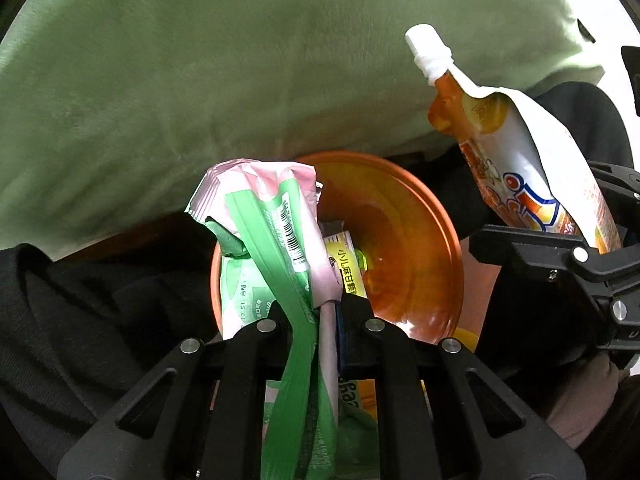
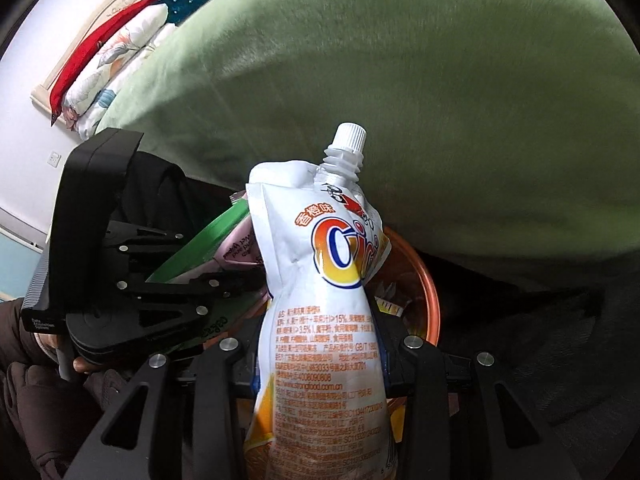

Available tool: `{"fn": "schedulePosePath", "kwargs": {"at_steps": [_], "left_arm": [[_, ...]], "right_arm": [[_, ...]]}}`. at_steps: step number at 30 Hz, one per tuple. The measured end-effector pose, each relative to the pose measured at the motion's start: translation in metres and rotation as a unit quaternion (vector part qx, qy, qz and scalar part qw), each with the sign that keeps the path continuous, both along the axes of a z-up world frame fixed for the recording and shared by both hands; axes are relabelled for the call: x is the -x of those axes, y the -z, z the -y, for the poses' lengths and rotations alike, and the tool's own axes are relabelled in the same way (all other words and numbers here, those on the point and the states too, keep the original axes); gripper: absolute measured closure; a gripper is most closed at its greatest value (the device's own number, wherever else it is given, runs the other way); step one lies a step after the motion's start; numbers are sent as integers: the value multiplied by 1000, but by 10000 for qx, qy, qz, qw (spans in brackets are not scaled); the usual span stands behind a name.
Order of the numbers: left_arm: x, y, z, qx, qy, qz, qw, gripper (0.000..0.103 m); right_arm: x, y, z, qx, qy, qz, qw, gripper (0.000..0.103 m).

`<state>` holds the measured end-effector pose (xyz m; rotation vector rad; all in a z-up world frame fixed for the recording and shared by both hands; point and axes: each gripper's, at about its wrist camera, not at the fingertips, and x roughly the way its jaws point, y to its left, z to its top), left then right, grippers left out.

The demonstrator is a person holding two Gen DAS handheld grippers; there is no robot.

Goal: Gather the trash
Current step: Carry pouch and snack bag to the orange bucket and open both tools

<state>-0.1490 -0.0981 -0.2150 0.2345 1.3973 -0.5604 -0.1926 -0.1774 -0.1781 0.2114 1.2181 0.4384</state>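
Above the orange bin (image 1: 412, 248), the left gripper (image 1: 326, 312) clamps a green wrapper (image 1: 280, 240). Beside it, the right gripper (image 2: 320, 344) pinches a juice pouch (image 2: 324, 280).

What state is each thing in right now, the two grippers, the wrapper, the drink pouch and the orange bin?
Left gripper: shut on the wrapper.
Green and pink plastic wrapper: crumpled, pinched, above the bin.
Right gripper: shut on the pouch.
White and orange spouted drink pouch: capped, held upright.
Round orange plastic bin: open, trash inside.

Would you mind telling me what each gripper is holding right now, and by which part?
The left gripper pinches a pink-and-green wrapper near its lower end. The right gripper clamps a white spouted drink pouch across its lower body, spout up.
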Motion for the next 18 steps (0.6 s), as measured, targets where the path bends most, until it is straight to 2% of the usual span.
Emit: {"fn": "schedulePosePath", "kwargs": {"at_steps": [5,6,7,8,9,11,18], "left_arm": [[-6,5,1,4,15,-168,9999,92],[-8,7,2,-47,14,-192,9998,82],[-12,10,-1,-134,6,-232,9996,54],[-16,12,-2,-255,-24,-216,9994,36],[-19,11,-3,-286,-59,-156,9995,25],[-22,5,-6,-163,-107,-63,9998,25],[-25,5,-5,-197,-153,-19,9997,24]], "right_arm": [[-7,8,-1,-15,-47,-165,9999,61],[-9,11,-1,12,-46,-222,9997,56],[-11,13,0,55,-4,-271,9996,50],[-13,13,-3,83,43,-292,9995,40],[-14,13,-1,86,106,-314,9994,39],[-14,12,5,66,185,-318,9993,39],[-8,7,24,82,326,-262,9991,39]]}}
